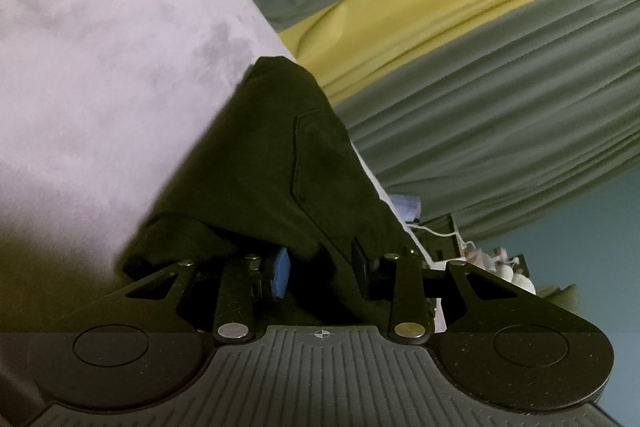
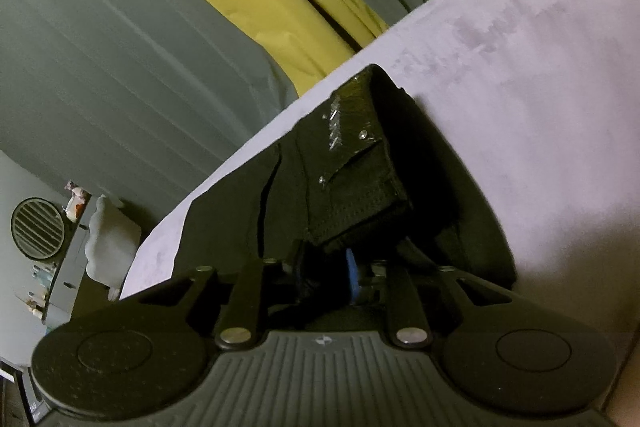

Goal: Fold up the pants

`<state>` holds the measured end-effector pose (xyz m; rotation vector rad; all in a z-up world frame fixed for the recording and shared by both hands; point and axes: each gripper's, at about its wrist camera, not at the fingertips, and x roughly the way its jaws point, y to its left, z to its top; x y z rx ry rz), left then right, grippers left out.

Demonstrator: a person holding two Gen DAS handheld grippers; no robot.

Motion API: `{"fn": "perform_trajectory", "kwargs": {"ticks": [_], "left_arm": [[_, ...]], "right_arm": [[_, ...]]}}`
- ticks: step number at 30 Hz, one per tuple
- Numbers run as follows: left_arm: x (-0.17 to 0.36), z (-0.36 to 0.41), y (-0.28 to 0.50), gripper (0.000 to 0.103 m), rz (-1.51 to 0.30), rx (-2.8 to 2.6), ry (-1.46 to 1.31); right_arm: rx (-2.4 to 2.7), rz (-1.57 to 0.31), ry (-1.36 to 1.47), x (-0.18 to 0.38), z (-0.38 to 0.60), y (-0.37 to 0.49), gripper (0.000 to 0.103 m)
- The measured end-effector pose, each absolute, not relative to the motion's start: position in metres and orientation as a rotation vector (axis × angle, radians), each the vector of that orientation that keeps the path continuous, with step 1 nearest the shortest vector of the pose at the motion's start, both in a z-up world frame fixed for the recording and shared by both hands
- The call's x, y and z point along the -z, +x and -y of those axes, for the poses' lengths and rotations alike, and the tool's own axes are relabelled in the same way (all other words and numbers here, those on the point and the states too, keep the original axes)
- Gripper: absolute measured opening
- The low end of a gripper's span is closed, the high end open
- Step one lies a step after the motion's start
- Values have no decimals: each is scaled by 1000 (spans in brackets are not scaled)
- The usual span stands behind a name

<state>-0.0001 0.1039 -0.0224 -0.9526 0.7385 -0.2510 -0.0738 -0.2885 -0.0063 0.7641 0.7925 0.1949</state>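
The dark green pants (image 1: 280,155) lie folded on a pale lilac cover (image 1: 100,67), with a back pocket seam showing. My left gripper (image 1: 320,267) is shut on a bunched edge of them; the cloth fills the gap between its blue pad and its dark pad. In the right wrist view the same pants (image 2: 360,167) show their waistband end with rivets and a shiny tag, resting on the lilac cover (image 2: 520,67). My right gripper (image 2: 328,267) is shut on the thick waistband fold, and the cloth hides one of its fingertips.
Grey-green curtains (image 1: 480,127) with a yellow band (image 1: 440,7) hang behind the cover's far edge. In the right wrist view a round vent (image 2: 36,229) and a cluttered shelf (image 2: 80,267) stand at the left beyond the edge. Small items (image 1: 500,263) sit past the cover.
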Motion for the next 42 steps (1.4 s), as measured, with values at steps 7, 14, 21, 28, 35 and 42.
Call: {"fn": "perform_trajectory", "kwargs": {"ticks": [7,14,21,28,35,42], "left_arm": [[7,-102,-14,60,-696,298,-918],[-23,-98,-37,87,-568,335,-840],[-36,-63,41,91,-602,218,-468],[-12,-21,138,91,-673,121,-135],[43,-16,176,103,-686,43,-6],[57,-37,181,103,-715,71,-114]], "right_arm": [[-146,-814,716,-1,298,-78,40],[-80,-730,683,-19,324,-85,55],[-204,-681,463,-37,266,-34,45],[-254,-725,185,-26,177,43,40],[-247,-701,40,16,162,75,40],[-245,-581,-14,43,158,69,43]]}}
